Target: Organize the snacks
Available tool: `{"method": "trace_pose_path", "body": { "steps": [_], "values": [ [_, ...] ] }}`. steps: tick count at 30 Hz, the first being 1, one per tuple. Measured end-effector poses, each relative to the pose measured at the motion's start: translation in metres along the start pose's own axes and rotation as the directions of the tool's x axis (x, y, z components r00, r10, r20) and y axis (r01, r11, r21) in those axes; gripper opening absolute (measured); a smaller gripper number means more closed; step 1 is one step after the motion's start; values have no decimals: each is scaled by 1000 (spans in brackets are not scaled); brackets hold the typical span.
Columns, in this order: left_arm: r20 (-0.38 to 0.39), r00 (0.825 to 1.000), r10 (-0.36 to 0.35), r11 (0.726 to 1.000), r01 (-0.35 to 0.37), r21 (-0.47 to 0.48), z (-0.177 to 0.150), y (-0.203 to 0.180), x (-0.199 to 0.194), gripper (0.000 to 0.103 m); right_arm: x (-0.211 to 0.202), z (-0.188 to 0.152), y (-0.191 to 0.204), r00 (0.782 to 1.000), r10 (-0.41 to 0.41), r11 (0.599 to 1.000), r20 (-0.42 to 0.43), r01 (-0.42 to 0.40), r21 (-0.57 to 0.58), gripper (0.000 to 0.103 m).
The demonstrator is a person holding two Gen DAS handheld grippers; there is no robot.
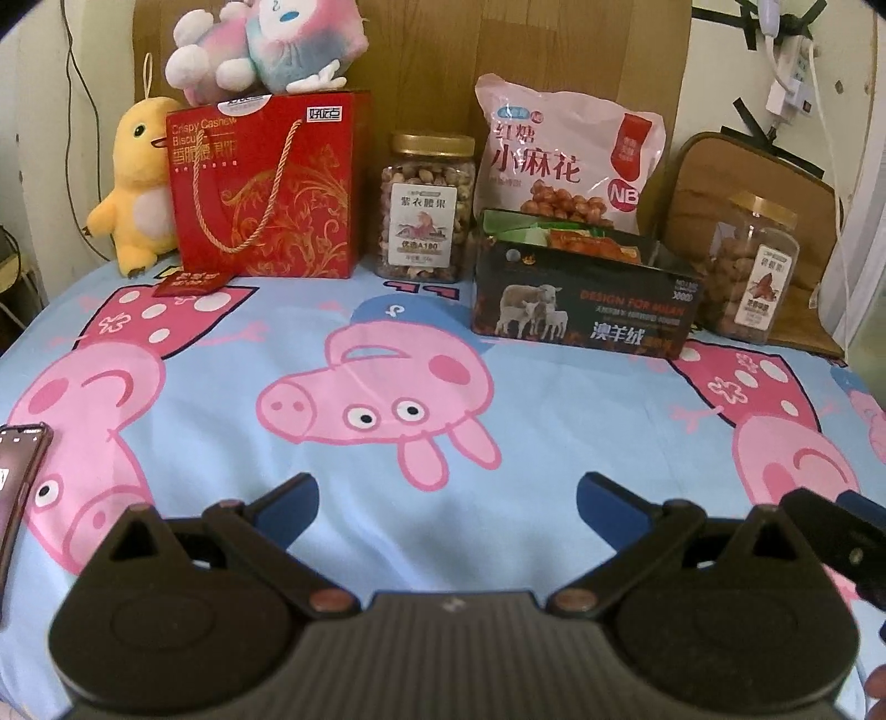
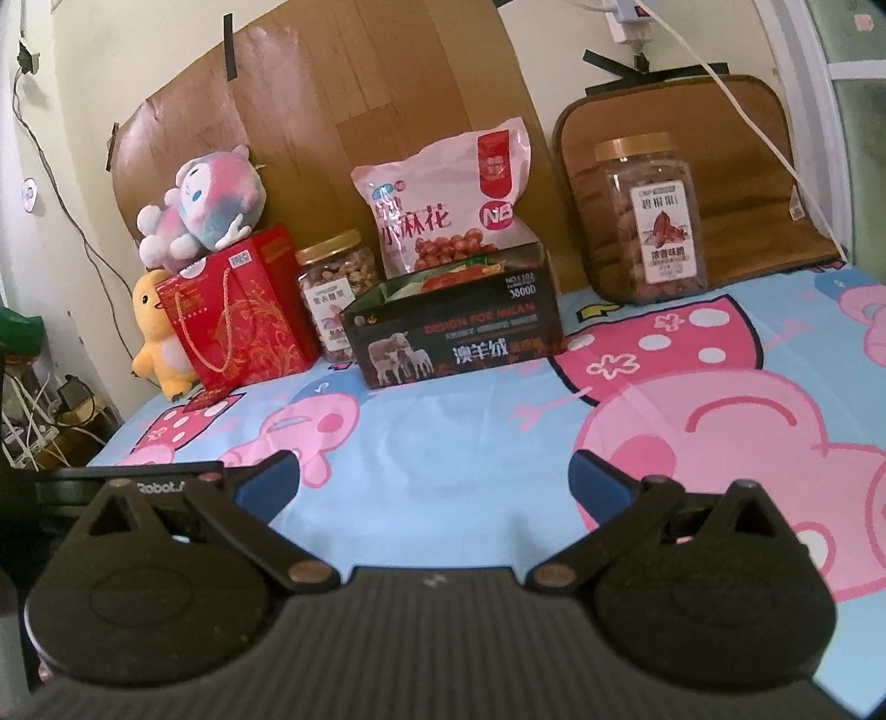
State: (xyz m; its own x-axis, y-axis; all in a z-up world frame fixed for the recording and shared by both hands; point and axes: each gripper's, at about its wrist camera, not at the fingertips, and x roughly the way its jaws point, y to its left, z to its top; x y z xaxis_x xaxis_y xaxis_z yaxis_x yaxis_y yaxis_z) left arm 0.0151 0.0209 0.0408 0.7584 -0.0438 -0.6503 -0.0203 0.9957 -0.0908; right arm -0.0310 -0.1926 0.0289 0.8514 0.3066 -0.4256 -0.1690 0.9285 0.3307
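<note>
A row of snacks stands at the back of the cartoon-pig sheet. From the left: a red gift bag (image 1: 266, 188) (image 2: 238, 321), a nut jar (image 1: 426, 210) (image 2: 335, 293), a pink snack bag (image 1: 565, 149) (image 2: 454, 205), an open black box (image 1: 581, 299) (image 2: 454, 327) with packets inside, and a second jar (image 1: 753, 271) (image 2: 648, 221). A small red packet (image 1: 191, 282) (image 2: 207, 397) lies before the gift bag. My left gripper (image 1: 447, 507) and right gripper (image 2: 434, 482) are open and empty, low over the sheet, well short of the snacks.
A yellow plush (image 1: 141, 183) (image 2: 160, 332) stands beside the gift bag and a pink plush (image 1: 266, 44) (image 2: 205, 210) lies on top of it. A phone (image 1: 16, 482) lies at the left edge. A brown cushion (image 2: 692, 183) leans behind the right jar. Cables hang on the wall.
</note>
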Motion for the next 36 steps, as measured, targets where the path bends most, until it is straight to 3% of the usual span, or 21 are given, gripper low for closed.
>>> {"method": "trace_pose_path", "body": {
  "steps": [12, 36],
  "values": [
    [25, 999, 41, 999, -41, 33, -1, -1, -2, 103, 2, 0, 3, 1000, -3, 1000, 3, 3, -7, 103],
    [2, 999, 47, 997, -47, 65, 1, -17, 1, 103, 1, -3, -2, 1000, -2, 1000, -9, 2, 27, 103]
  ]
}}
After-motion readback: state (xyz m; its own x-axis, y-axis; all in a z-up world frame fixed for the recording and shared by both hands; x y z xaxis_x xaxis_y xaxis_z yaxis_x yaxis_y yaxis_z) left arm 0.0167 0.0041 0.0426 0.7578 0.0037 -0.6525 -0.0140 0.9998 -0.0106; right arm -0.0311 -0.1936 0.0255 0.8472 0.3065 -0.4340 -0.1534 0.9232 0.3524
